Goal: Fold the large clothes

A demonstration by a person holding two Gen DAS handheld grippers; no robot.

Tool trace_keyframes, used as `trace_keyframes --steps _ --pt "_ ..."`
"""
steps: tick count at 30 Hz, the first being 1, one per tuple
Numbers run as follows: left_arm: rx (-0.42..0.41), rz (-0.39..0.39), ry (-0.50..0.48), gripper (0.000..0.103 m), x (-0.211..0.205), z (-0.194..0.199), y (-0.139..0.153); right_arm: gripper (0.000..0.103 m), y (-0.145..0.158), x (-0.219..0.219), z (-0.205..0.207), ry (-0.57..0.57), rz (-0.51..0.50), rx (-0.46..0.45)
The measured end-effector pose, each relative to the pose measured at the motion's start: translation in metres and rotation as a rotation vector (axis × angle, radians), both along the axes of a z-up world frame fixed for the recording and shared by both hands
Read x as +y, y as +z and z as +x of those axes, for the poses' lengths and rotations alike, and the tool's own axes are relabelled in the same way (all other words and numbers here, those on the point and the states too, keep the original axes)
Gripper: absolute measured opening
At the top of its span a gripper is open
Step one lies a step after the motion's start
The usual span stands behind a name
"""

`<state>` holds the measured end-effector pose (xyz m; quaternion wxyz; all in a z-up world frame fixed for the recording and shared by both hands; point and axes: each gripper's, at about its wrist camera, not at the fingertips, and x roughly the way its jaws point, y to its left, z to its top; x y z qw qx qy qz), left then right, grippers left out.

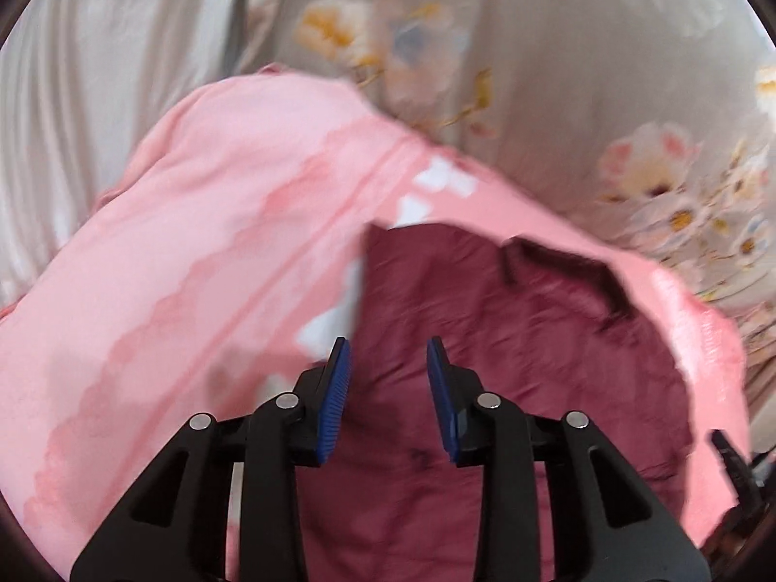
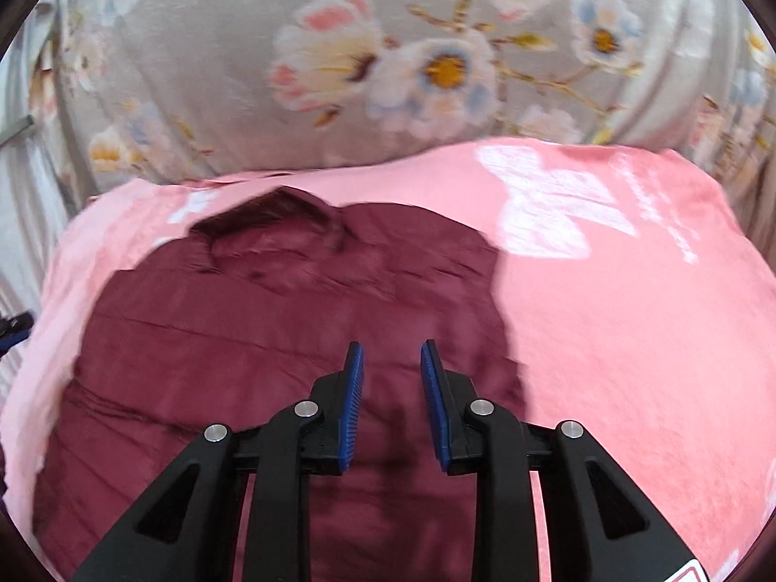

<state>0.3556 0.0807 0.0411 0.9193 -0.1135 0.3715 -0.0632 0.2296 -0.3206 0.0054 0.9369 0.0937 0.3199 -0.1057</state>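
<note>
Two layers of bedding lie under the work: a grey floral cover (image 2: 233, 87) behind, then a pink blanket (image 2: 630, 320), and on it the maroon shirt (image 2: 271, 339), spread with its collar (image 2: 281, 223) toward the floral cover. The likeliest slip, I judge, is a pinch that catches the plush blanket along with the shirt, dragging both and spoiling the fold; both views are also blurred. Both grippers tilt downward over the cloth. The left gripper (image 1: 388, 342) and right gripper (image 2: 391, 343) each stand narrowly parted, with nothing between the blue pads.
</note>
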Motion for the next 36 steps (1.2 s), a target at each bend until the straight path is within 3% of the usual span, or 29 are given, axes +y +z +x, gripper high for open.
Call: trace_keyframes --steps 4,10,13,16,24,33,36 --pt "0.05 -0.002 -0.08 0.032 -0.049 0.026 -0.009 0.022 -0.003 0.028 0.04 0.093 0.053 0.015" --pt "0.19 0.056 -0.136 0.031 -0.098 0.053 -0.078 0.022 -0.046 0.058 0.079 0.163 0.03 0.121" --pt "0.16 0.124 -0.148 0.031 -0.1 0.044 -0.093 0.022 -0.064 0.062 0.073 0.184 0.032 0.157" --pt "0.145 0.135 -0.167 0.031 -0.095 0.036 -0.101 0.021 -0.075 0.067 0.061 0.198 0.023 0.146" --pt "0.082 0.23 -0.172 0.031 -0.106 0.026 -0.108 0.021 -0.08 0.068 0.06 0.198 0.008 0.149" --pt "0.069 0.234 -0.173 0.031 -0.106 0.026 -0.107 0.023 -0.081 0.059 0.061 0.211 0.073 0.139" --pt "0.083 0.148 -0.204 0.045 -0.096 0.026 -0.099 0.027 -0.074 0.054 0.061 0.227 0.105 0.153"
